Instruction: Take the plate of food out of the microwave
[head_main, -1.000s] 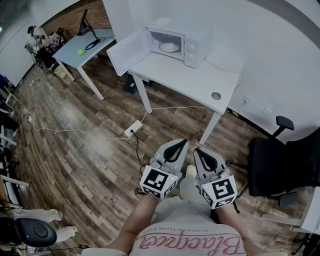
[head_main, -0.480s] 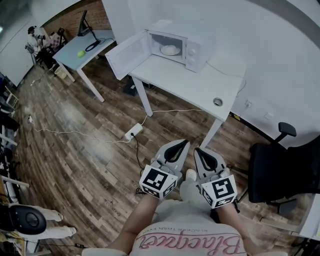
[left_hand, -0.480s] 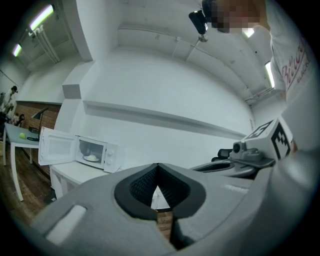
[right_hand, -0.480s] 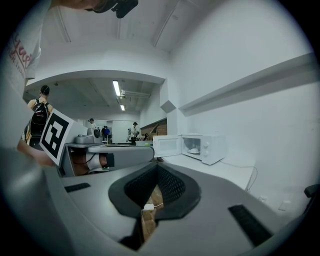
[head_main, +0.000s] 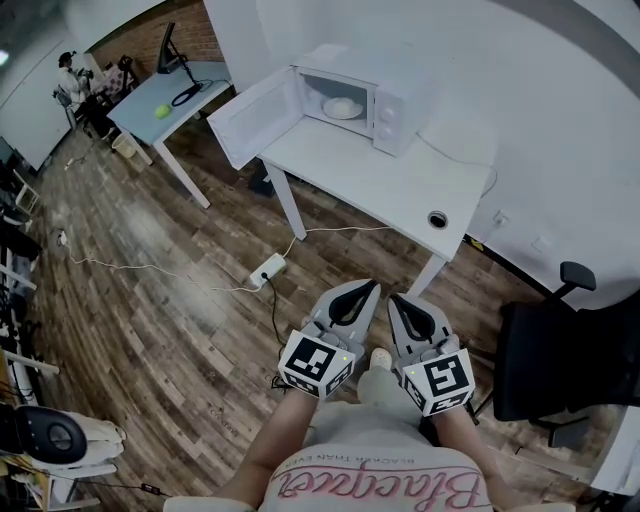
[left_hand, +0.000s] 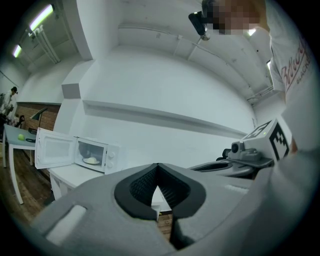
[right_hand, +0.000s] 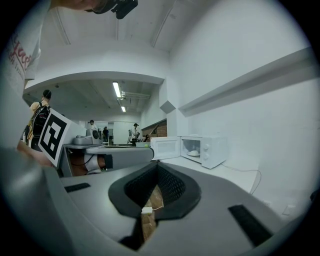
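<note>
**A:** How do the two grippers stand?

**B:** The left gripper (head_main: 368, 285) and the right gripper (head_main: 393, 298) sit side by side at the lower middle of the head view, held out over the floor. Each has its jaws brought together at the tips, and neither has hold of anything.

**A:** And around them, biggest first?

**B:** The wooden floor (head_main: 150, 300) fills the left and middle of the frame. The white table (head_main: 370, 175) runs across the upper middle, well apart from both grippers. A black chair (head_main: 560, 345) stands at the right edge. A second table (head_main: 140, 100) sits at the upper left. The microwave (head_main: 395, 95) stands on the white table near the top of the frame, its door (head_main: 250, 118) swung wide open to the left.

**A:** Where is the plate of food?

**B:** The plate of food (head_main: 342, 107) lies inside the microwave's open chamber, a pale mound on a white plate. Both gripper views show it there, small and far off.

**A:** Anything smaller?

**B:** A white power strip (head_main: 267, 266) lies on the floor between the white table and the grippers. A green ball (head_main: 162, 111) rests on the second table.
</note>
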